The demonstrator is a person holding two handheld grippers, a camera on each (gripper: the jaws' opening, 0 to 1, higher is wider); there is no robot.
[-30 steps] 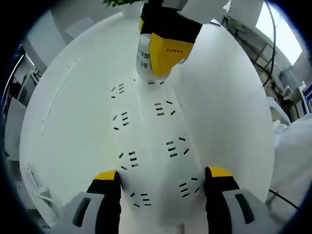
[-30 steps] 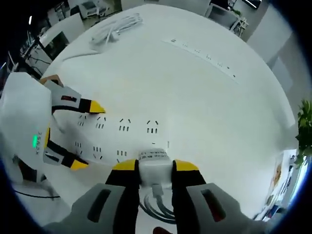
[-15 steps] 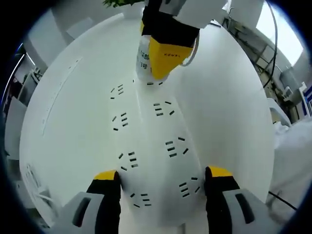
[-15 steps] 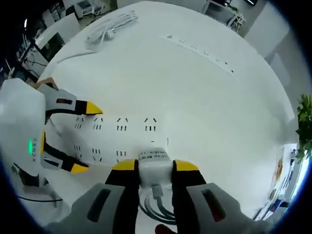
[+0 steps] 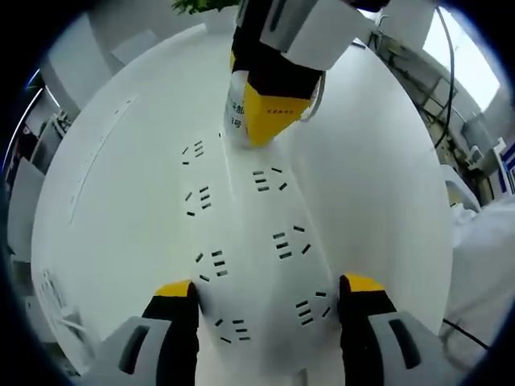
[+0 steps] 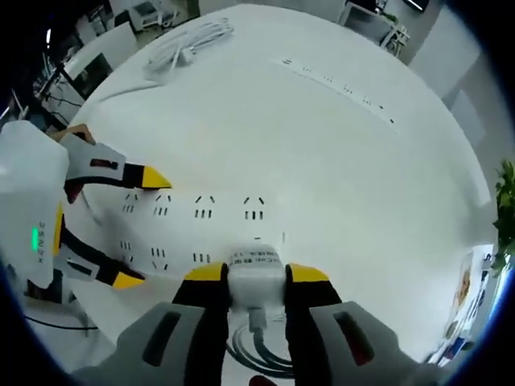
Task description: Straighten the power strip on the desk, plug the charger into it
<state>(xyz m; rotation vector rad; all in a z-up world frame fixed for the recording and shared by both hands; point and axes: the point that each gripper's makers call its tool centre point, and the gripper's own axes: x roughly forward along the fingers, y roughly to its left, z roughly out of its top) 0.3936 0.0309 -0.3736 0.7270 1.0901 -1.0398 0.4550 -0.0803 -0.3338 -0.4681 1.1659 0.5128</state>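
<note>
A white power strip (image 5: 249, 241) lies flat on a round white desk (image 5: 378, 185). It has two rows of little dark slots along its top. In the left gripper view, the left gripper (image 5: 265, 301) has its two yellow-tipped jaws spread apart, one on each side of the near end of the strip. It is hard to tell if the jaws press on the strip's sides or just sit beside them. At the far end of the strip, the right gripper (image 5: 269, 108) comes down from above with a white charger (image 5: 236, 108) held between its jaws. The charger has small dark print on its side, and its bottom is right at the strip's far end. In the right gripper view, the right gripper (image 6: 256, 277) is squeezed tight on the charger (image 6: 256, 269), with a yellow tip on each side of it. A dark cable (image 6: 261, 358) curls in loops below the charger. The power strip (image 6: 201, 229) stretches away to the left of the charger, and the left gripper (image 6: 137, 229) sits around its other end with jaws apart. Farther off on the desk (image 6: 322, 177) there is a bundle of white cable (image 6: 189, 44) and a second long thin strip (image 6: 338, 84). A green plant (image 6: 505, 209) stands at the edge of the room.
</note>
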